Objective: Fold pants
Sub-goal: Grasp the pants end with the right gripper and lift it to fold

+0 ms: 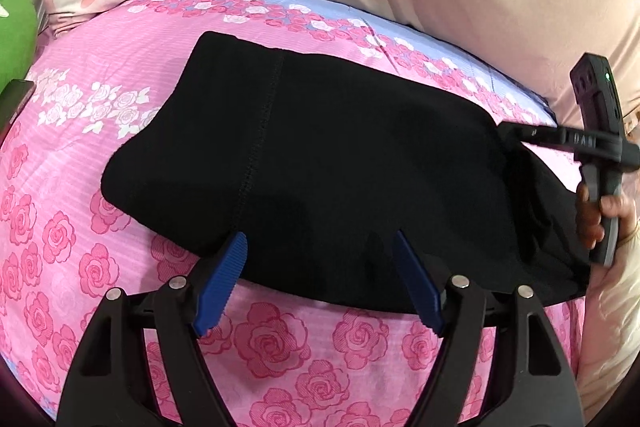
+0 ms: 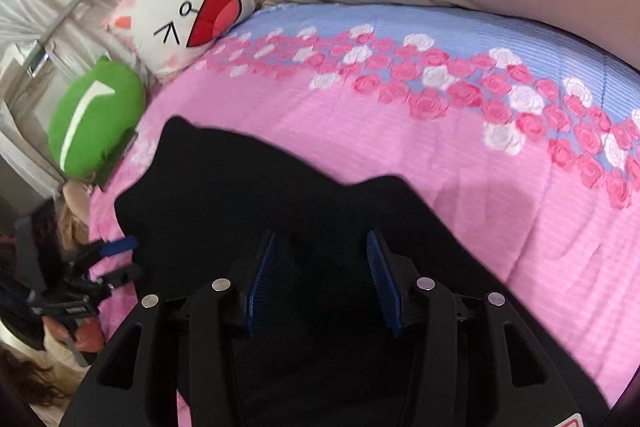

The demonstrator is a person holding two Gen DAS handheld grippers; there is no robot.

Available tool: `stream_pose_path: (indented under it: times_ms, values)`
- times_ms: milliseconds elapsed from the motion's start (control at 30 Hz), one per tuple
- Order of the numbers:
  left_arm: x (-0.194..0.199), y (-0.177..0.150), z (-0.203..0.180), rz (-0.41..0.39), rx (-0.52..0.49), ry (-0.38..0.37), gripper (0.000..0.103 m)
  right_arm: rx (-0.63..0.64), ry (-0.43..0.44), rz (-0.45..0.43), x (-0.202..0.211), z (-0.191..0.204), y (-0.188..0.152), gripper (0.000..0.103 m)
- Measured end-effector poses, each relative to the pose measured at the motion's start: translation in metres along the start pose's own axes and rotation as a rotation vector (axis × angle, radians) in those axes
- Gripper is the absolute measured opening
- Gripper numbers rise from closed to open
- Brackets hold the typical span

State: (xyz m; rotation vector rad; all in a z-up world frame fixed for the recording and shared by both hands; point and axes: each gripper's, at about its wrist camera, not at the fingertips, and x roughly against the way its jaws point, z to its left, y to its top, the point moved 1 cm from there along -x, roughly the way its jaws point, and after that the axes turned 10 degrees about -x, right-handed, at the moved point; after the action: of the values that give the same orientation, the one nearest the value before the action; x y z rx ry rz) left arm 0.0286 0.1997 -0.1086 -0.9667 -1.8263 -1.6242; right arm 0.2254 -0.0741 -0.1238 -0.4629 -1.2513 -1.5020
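A bed with a pink rose-printed quilt [image 1: 72,163] is seen; the folded black fabric pants [image 1: 320,163] are laid on it. The left gripper [image 1: 320,251] and right gripper [image 2: 322,255] are held open, the pants lying between their blue ribbed fingers [image 1: 224,279].

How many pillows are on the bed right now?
2. A white cartoon-face pillow sits at the bed's far corner, and a green pillow lies just beside it, nearer the black pants. Others may lie outside both views.
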Motion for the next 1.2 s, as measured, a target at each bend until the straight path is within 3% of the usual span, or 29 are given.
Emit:
stream_pose_path:
  times_ms: [133,233,300,367,433,600,667,767,833,900,967,1133,1167,1200]
  values:
    - [0.001,0.0,0.002,-0.002,0.014,-0.01,0.073,-0.106,-0.007,-0.031,-0.001,-0.03,0.033,0.047]
    - [0.002,-0.002,0.0,-0.001,0.008,-0.003,0.073,-0.128,-0.053,0.071,-0.032,-0.047,0.042,0.046]
    - [0.002,-0.002,0.001,-0.003,0.005,-0.005,0.073,-0.048,-0.085,0.107,-0.048,-0.034,0.033,0.032]
    - [0.003,-0.004,0.003,-0.008,0.008,-0.015,0.073,0.067,-0.156,0.048,-0.045,-0.013,0.024,0.014]
    - [0.003,-0.003,0.003,-0.013,0.007,-0.019,0.074,0.083,-0.215,-0.027,-0.039,-0.004,0.026,0.005]
    - [0.008,0.002,0.009,-0.039,0.065,-0.059,0.076,0.03,-0.366,-0.077,-0.062,-0.018,0.053,0.0]
    - [0.02,0.003,0.02,-0.07,0.12,-0.105,0.076,-0.016,-0.341,-0.105,-0.053,-0.017,0.051,0.002]
    - [0.04,0.0,0.043,-0.114,0.197,-0.037,0.078,0.007,-0.325,-0.259,0.002,0.003,0.024,0.012]
    - [0.042,-0.004,0.061,-0.111,0.264,-0.013,0.079,0.019,-0.324,-0.34,0.039,0.016,-0.008,0.042]
    - [0.027,-0.007,0.075,-0.07,0.338,-0.048,0.079,0.013,-0.313,-0.379,0.062,0.021,-0.038,0.044]
    - [0.014,-0.008,0.08,-0.068,0.394,-0.087,0.079,-0.01,-0.355,-0.405,0.084,0.019,-0.076,0.045]
    - [-0.003,0.014,0.071,-0.102,0.392,-0.074,0.075,-0.127,-0.446,-0.398,0.112,-0.013,-0.143,0.054]
    - [-0.008,0.019,0.068,-0.093,0.374,-0.053,0.058,-0.147,-0.463,-0.393,0.115,-0.019,-0.155,0.054]
    - [-0.011,0.024,0.065,-0.077,0.365,-0.026,0.029,-0.157,-0.477,-0.391,0.119,-0.024,-0.163,0.055]
